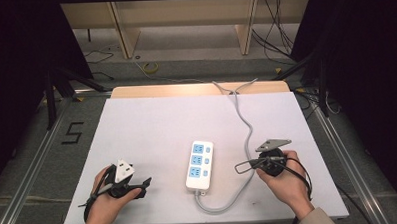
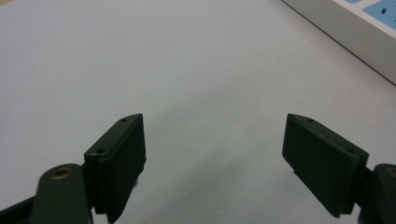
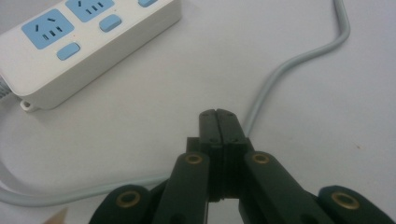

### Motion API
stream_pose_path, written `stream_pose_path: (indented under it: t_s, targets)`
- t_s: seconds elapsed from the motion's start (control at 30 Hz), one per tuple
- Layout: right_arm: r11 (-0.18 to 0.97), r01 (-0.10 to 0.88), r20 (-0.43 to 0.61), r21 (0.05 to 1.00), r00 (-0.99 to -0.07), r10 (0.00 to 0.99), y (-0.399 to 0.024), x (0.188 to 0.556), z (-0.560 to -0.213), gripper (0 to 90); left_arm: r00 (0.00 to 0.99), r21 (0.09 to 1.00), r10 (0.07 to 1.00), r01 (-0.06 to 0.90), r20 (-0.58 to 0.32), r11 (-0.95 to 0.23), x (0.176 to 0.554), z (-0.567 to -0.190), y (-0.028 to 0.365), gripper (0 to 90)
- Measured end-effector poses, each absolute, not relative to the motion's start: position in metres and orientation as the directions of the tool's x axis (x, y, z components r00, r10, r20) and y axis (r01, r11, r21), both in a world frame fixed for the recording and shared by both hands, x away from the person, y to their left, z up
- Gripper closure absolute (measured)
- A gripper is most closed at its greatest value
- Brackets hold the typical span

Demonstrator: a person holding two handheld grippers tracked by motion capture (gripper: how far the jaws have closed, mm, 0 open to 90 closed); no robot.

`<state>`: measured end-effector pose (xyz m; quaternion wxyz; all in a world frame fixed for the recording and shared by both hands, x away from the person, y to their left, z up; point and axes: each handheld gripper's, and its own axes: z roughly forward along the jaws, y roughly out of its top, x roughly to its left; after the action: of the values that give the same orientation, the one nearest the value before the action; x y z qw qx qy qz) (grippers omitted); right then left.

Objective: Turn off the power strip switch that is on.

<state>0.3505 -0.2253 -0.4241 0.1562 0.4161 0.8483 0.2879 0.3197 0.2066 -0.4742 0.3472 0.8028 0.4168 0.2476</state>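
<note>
A white power strip (image 1: 199,164) with blue sockets lies in the middle of the white table top (image 1: 152,128). Its grey cable (image 1: 247,133) loops from the near end round to the right and runs off the back edge. My left gripper (image 1: 145,186) rests near the front left and points right toward the strip. In the left gripper view the gripper (image 2: 215,163) is open, with bare table between its jaws and the strip (image 2: 355,28) at the top right. My right gripper (image 1: 237,166) sits right of the strip, pointing left. In its own view the right gripper (image 3: 218,114) is shut on nothing, above the cable (image 3: 289,65) and near the strip (image 3: 88,42).
The table's wooden back edge (image 1: 195,89) lies beyond the white top. Metal rails (image 1: 35,162) run along both sides on the floor. A wooden frame (image 1: 126,29) and loose wires (image 1: 150,67) are on the floor behind the table.
</note>
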Motion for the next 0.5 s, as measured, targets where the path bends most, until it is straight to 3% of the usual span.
stream_pose_path:
  t_s: [0.5]
  targets:
    - [0.502, 0.604, -0.024, 0.619, -0.624, 0.781, -0.213, 0.352, -0.421, 90.0, 0.529, 0.765, 0.841, 0.493, 0.114, -0.414, 0.320, -0.474, 0.206, 21.3]
